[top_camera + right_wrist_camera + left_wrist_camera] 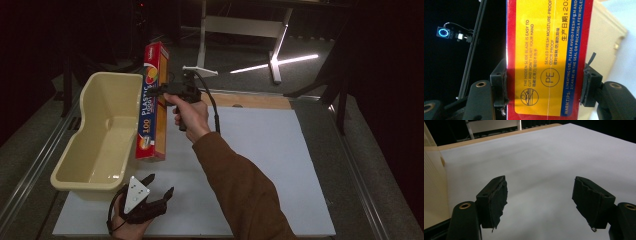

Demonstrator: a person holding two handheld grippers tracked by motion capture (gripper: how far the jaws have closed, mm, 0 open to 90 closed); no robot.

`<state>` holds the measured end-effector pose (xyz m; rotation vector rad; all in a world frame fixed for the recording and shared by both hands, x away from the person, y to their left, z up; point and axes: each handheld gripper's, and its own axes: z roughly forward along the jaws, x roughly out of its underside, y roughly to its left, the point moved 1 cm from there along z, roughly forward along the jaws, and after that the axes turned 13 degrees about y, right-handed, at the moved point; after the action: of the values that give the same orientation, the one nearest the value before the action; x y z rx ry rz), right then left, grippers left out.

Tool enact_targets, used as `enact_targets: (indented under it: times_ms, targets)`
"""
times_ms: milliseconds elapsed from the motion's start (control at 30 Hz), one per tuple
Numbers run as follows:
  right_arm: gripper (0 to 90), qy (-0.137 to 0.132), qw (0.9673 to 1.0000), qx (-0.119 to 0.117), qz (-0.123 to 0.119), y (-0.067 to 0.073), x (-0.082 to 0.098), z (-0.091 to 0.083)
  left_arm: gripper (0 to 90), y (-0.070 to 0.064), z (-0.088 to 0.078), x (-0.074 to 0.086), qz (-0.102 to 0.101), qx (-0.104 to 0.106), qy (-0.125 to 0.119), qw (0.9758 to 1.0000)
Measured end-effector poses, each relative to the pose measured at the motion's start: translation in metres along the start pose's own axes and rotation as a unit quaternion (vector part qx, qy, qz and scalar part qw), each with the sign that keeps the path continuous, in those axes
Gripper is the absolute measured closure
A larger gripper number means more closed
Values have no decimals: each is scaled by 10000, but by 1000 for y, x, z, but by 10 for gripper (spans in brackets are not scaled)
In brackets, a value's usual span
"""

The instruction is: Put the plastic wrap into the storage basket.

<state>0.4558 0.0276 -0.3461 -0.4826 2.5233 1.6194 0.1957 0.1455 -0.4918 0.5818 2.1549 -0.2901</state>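
Here, one wrap box [549,57] clamped by right gripper [544,85] fingers; left gripper [540,200] fingers apart, empty; one tub [80,160].

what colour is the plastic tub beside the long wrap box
Pale cream-yellow plastic tub, clearest in the high view.

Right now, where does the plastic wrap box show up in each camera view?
High view: the plastic wrap box stands on end left of centre, held by the right gripper beside the cream tub.
Left gripper view: no box here, but white table mat and the tub's wall at the left edge.
Right gripper view: it runs top to bottom, clamped between the jaws.
Shared landmark: the cream tub.
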Motion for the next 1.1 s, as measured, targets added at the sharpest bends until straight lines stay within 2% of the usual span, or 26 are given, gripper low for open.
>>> enact_targets:
  times_ms: [167, 300, 467, 500, 667, 867, 1000, 1100]
  targets:
    - [394, -59, 9998, -21, -180, 16, -6, 18, 281, -3, -1, 3, 13, 40, 5, 10000]
    - [394, -111, 9998, -98, -112, 23, -6, 34, 281, -4, -1, 3, 34, 47, 4, 10000]
    - [394, -66, 9999, -142, 33, 25, -5, 51, 281, -4, -5, 5, 20, 22, -43, 10000]
    - [394, -46, 9999, -154, 45, 27, -4, 60, 281, -4, -5, 5, 19, 23, -46, 10000]
    - [393, -1, 9999, -129, -17, 33, -2, 76, 281, -4, -5, 6, 9, -4, -70, 10000]
    - [394, 36, 10000, -89, 6, 31, 4, 88, 281, 0, -7, 6, -48, -29, -110, 9999]
    - [393, 10, 9999, -147, 55, 31, 7, 95, 281, 2, -8, 7, -99, -57, -125, 9999]
    - [393, 18, 10000, -97, -7, 31, 8, 101, 281, 3, -9, 7, -124, -60, -131, 9998]
